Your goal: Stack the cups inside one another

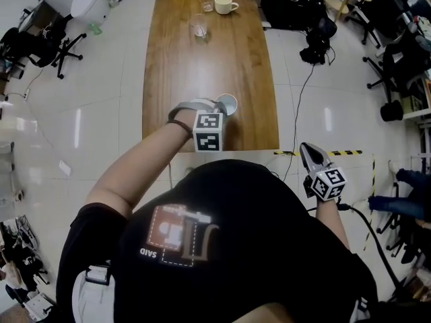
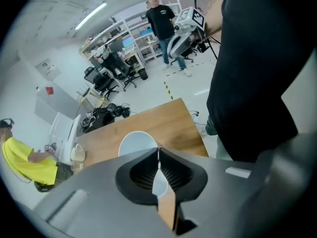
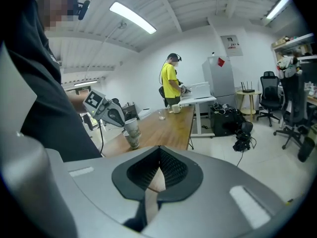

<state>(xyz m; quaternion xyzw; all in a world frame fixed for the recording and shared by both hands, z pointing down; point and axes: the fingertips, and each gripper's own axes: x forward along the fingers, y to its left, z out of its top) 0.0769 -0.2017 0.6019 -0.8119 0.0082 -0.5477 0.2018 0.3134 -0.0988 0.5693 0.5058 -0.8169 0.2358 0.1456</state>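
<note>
The left claw is over the near end of the wooden worktop, clenched on the rim of a white paper cup. In the left gripper view, the cup's wall is pinched between the two jaws and its open mouth shows just beyond them. The right gripper view shows this cup tilted and held right over a second paper cup that stands on the worktop under the claw. Whether the upper cup is already inside the lower one cannot be told.

Well beyond the left claw, at the far end of the worktop, are a clear glass, a second glass and a cream mug.

The right claw hangs off the worktop's near right corner, over the floor. Its jaws are closed together with nothing between them.
</note>
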